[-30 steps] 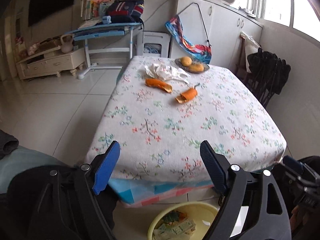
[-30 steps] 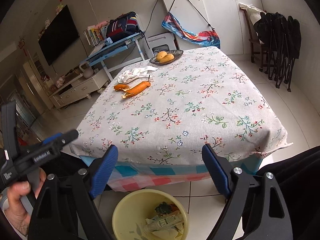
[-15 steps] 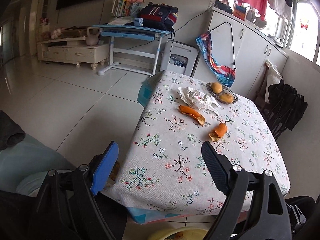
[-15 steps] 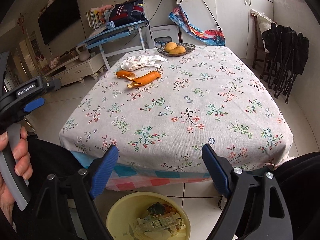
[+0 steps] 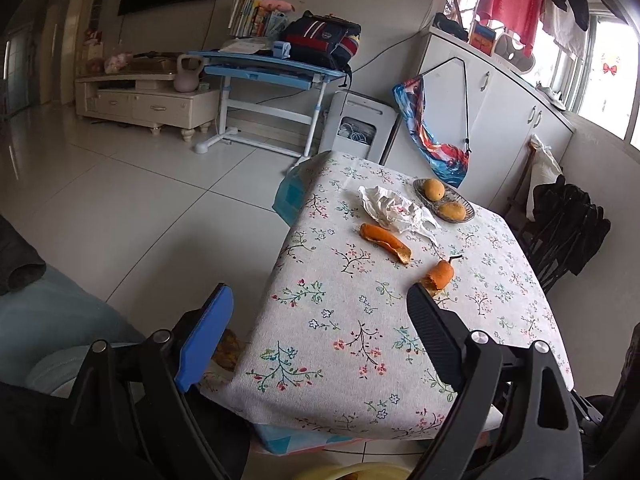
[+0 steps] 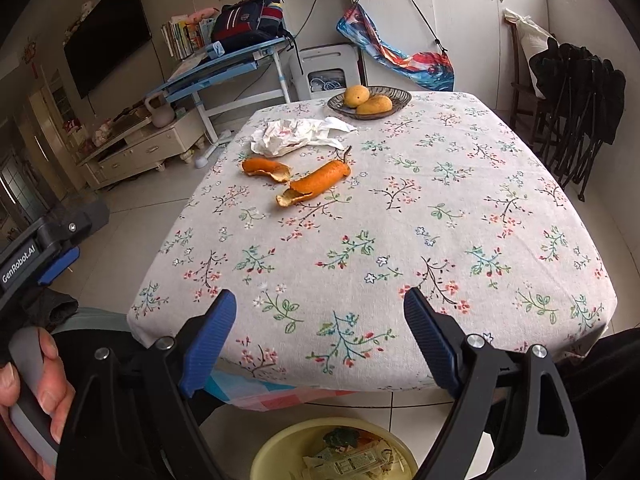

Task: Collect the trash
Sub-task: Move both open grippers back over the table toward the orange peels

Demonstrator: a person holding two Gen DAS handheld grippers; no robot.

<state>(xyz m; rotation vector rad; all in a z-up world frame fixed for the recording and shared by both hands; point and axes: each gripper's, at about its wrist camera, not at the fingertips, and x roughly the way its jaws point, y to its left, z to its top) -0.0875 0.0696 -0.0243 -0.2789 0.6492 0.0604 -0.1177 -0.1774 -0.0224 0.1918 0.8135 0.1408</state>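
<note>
Two orange peels lie on the floral tablecloth: a curled peel and a longer peel with a stem. A crumpled white paper lies just behind them. A yellow bin with trash in it stands on the floor below the table's near edge. My left gripper is open and empty over the table's near left corner. My right gripper is open and empty above the near edge and the bin.
A dark dish with two yellow fruits sits at the table's far edge. Folded dark chairs stand to the right. A blue desk, a white appliance and white cupboards are behind the table.
Both grippers have risen and moved forward toward the table. The left one has swung to the table's left corner, so the bin has nearly left its view. Both stay open.
</note>
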